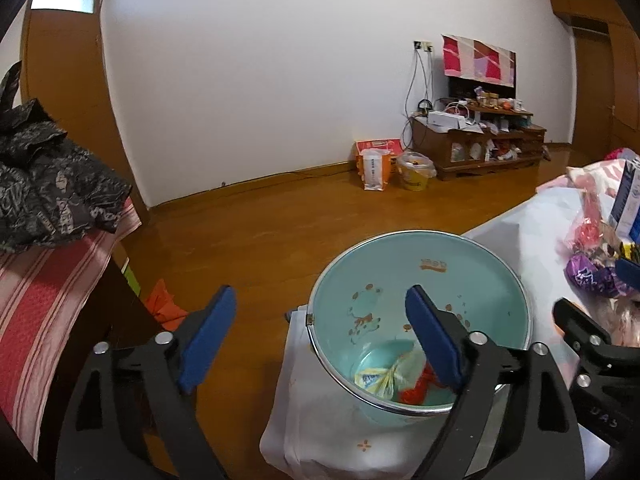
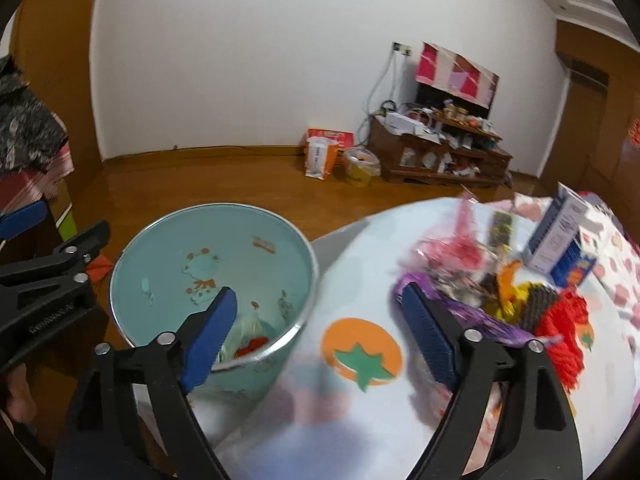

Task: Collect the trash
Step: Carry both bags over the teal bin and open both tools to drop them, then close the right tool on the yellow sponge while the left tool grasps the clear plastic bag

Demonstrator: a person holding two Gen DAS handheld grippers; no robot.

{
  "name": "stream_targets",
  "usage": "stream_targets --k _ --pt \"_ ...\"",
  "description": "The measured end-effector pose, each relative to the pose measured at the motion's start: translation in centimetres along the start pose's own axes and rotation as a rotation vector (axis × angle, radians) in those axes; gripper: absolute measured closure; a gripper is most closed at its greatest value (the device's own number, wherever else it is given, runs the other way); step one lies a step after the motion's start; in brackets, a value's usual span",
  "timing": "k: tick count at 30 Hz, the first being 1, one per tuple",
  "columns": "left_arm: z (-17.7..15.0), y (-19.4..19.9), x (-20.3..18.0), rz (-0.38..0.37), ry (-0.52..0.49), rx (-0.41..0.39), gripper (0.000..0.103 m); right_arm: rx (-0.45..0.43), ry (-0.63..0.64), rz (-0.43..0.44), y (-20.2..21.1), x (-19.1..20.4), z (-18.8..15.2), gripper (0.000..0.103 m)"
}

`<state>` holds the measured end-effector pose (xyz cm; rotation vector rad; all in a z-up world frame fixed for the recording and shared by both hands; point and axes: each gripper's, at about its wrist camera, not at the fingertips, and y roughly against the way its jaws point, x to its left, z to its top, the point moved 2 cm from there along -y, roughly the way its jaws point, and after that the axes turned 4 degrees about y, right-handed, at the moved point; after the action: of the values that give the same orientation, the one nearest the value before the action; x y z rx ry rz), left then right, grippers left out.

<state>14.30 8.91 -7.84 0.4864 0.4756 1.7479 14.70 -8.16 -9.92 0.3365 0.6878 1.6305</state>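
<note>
The trash pile (image 2: 500,292) lies just ahead-right of the empty, spread right gripper (image 2: 320,332), nearer than the equally spread left gripper (image 1: 320,336) over the bin (image 1: 516,280).

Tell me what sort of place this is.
Probably a lived-in home living room: wooden floor, a cluttered low TV cabinet against the wall, and a cloth-covered table beside a teal trash bin.

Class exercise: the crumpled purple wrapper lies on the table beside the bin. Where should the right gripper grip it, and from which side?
Judging from its pose, pinch the raised crumpled edge of the purple wrapper nearest the open right gripper, approaching from the bin side; other trash crowds its far side.
</note>
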Motion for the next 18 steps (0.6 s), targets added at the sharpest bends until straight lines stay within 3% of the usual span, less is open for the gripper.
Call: stream_targets --k 18 --pt "-1.3 4.0 -5.0 -0.109 -0.063 0.023 0.015 -0.035 -0.162 -0.089 5.1 -6.3 -3.2 0.015"
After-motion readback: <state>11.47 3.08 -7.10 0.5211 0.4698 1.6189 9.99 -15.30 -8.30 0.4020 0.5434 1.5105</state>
